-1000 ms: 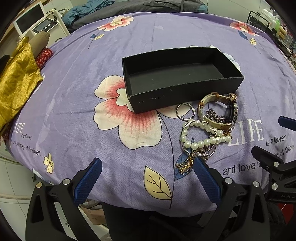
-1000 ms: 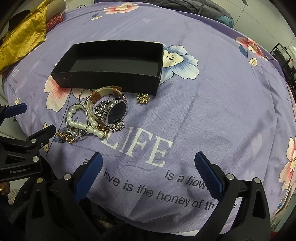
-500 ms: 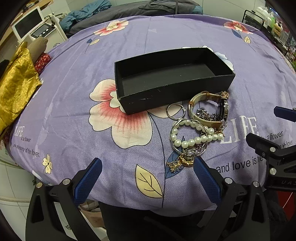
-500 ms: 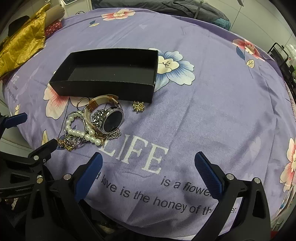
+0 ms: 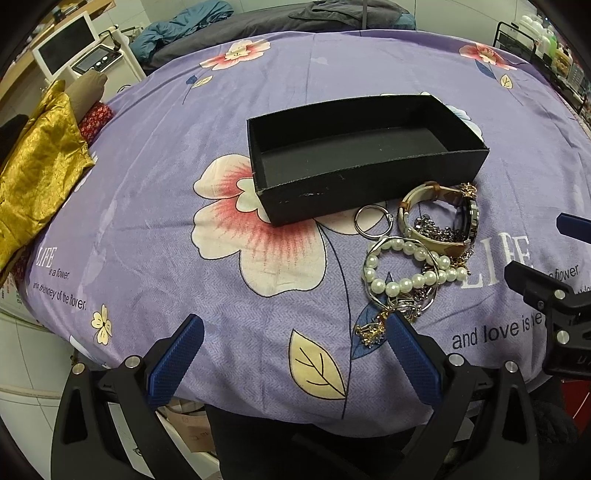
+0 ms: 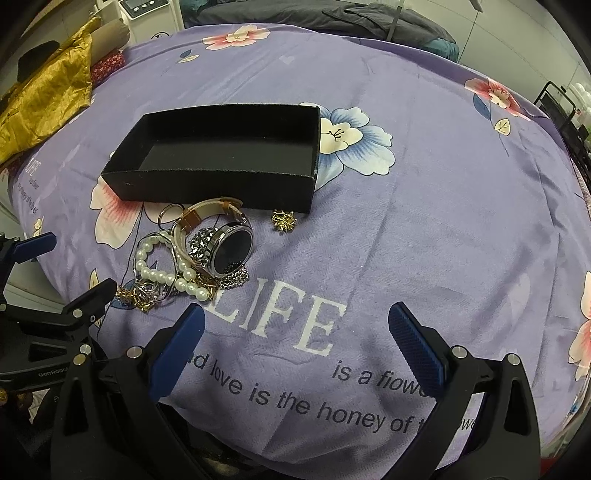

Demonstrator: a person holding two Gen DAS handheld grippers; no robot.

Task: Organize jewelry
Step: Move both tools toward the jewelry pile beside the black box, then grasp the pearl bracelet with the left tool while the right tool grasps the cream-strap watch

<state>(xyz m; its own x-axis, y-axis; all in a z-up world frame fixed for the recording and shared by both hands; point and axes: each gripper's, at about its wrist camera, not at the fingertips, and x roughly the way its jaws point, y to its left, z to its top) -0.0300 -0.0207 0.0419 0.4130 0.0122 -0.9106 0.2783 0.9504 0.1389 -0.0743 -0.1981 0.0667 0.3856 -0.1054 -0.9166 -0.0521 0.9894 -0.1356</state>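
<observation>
An empty black box [image 5: 354,155] [image 6: 221,155] sits on the purple flowered cloth. Just in front of it lies a heap of jewelry: a watch with a tan strap [image 5: 439,218] [image 6: 231,249], a pearl bracelet [image 5: 402,269] [image 6: 162,273], a silver ring [image 5: 372,219] [image 6: 166,218], silver and gold chains [image 5: 373,326] [image 6: 136,295]. A small gold brooch [image 6: 283,220] lies apart, right of the watch. My left gripper [image 5: 291,350] is open at the cloth's near edge, its right fingertip close to the chains. My right gripper [image 6: 295,341] is open over the "LIFE" print, holding nothing.
Gold fabric [image 5: 33,177] [image 6: 44,99] lies at the far left. Grey and teal bedding [image 5: 277,18] is heaped behind the cloth, with a white device [image 5: 66,44] at the back left. A black wire rack [image 5: 543,48] stands at the right. The cloth drops away below both grippers.
Both grippers have drifted slightly: in the left view the box and heap slid left then back right, and in the right view the scene has come a little nearer. Nothing was picked up.
</observation>
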